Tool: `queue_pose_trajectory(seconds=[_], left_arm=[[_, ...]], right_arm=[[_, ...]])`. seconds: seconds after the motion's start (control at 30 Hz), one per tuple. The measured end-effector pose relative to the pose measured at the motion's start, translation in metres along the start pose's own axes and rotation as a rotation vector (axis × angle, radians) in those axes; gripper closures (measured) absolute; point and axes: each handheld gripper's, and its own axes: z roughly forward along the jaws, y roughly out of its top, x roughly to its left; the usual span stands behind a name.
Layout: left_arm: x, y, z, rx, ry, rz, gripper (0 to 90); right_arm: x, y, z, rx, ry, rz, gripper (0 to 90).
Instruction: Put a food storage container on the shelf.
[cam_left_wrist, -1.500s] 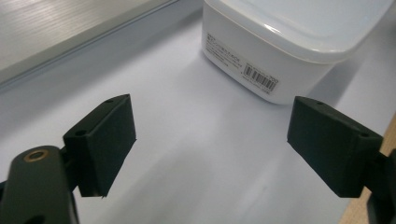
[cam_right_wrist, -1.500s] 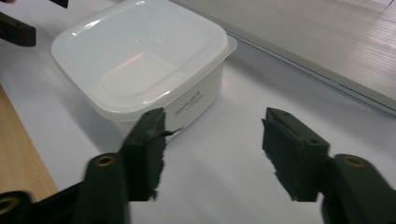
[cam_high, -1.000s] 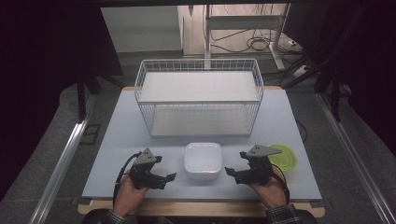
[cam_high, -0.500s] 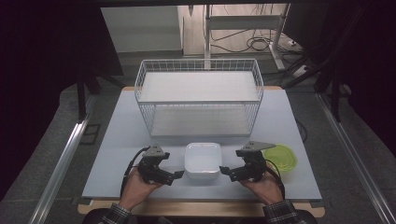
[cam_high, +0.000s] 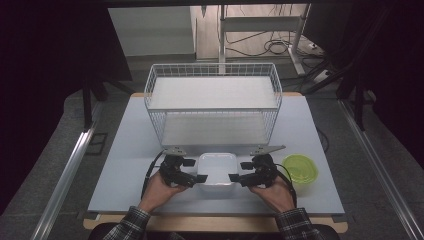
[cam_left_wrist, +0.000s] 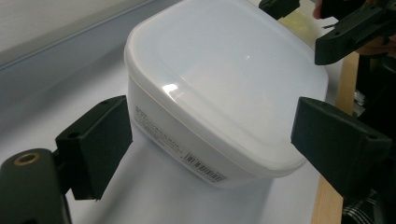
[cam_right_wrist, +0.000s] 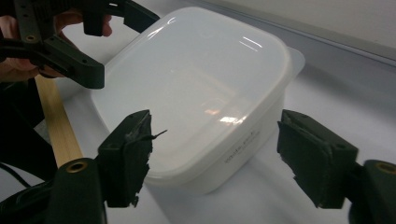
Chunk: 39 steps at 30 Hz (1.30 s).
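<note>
A white lidded plastic container (cam_high: 217, 167) stands near the table's front edge, its lid on (cam_left_wrist: 224, 70) (cam_right_wrist: 196, 79). My left gripper (cam_high: 196, 170) is at its left side and my right gripper (cam_high: 240, 171) at its right side, each held in a hand. In the left gripper view the black jaws of the left gripper (cam_left_wrist: 210, 135) straddle a near corner of the container. The right gripper (cam_right_wrist: 219, 154) straddles the opposite end, and its right jaw stands clear of the wall. Both pairs of jaws have just been closing with the container between them; I see no firm press.
A white wire basket rack (cam_high: 212, 100) stands behind the container at mid-table. A green lidded bowl (cam_high: 300, 167) sits just right of my right hand. The pale table (cam_high: 130, 150) ends in a wooden front strip (cam_high: 215, 222).
Both hands have moved inward from either side, and the jaws now flank the container's ends. The container has not moved.
</note>
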Motion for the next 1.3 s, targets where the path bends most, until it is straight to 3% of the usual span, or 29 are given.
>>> queue_pose_trajectory(seconds=[0.13,0.23,0.33,0.47,0.7,0.9,1.03,1.13,1.3], left_arm=[[0.003,0.002,0.005,0.008,-0.038,-0.023,16.6],[0.002,0.003,0.005,0.012,-0.033,-0.033,16.4],[0.002,0.003,0.000,0.027,-0.033,-0.069,23.9],[-0.003,0.002,-0.009,0.023,-0.017,-0.102,40.1],[-0.015,-0.007,-0.019,-0.002,-0.003,-0.161,57.1],[-0.027,-0.016,-0.024,-0.026,0.025,-0.214,63.4],[-0.033,-0.015,-0.025,-0.039,0.054,-0.205,68.3],[-0.036,-0.014,-0.026,-0.058,0.074,-0.192,75.1],[-0.034,-0.016,-0.025,-0.078,0.073,-0.214,76.6]], right_arm=[[-0.003,0.005,0.007,0.018,0.021,0.013,31.8],[-0.008,0.007,0.009,0.038,0.062,0.071,35.6],[-0.010,0.007,0.006,0.046,0.065,0.106,44.0],[-0.009,0.007,-0.002,0.035,0.061,0.155,56.6],[-0.002,0.001,-0.011,0.006,0.056,0.206,66.7],[0.004,-0.006,-0.018,-0.040,0.086,0.278,73.6],[0.006,-0.010,-0.020,-0.055,0.085,0.322,76.4],[0.004,-0.012,-0.022,-0.084,0.072,0.331,80.2],[0.008,-0.012,-0.023,-0.098,0.036,0.297,80.3]])
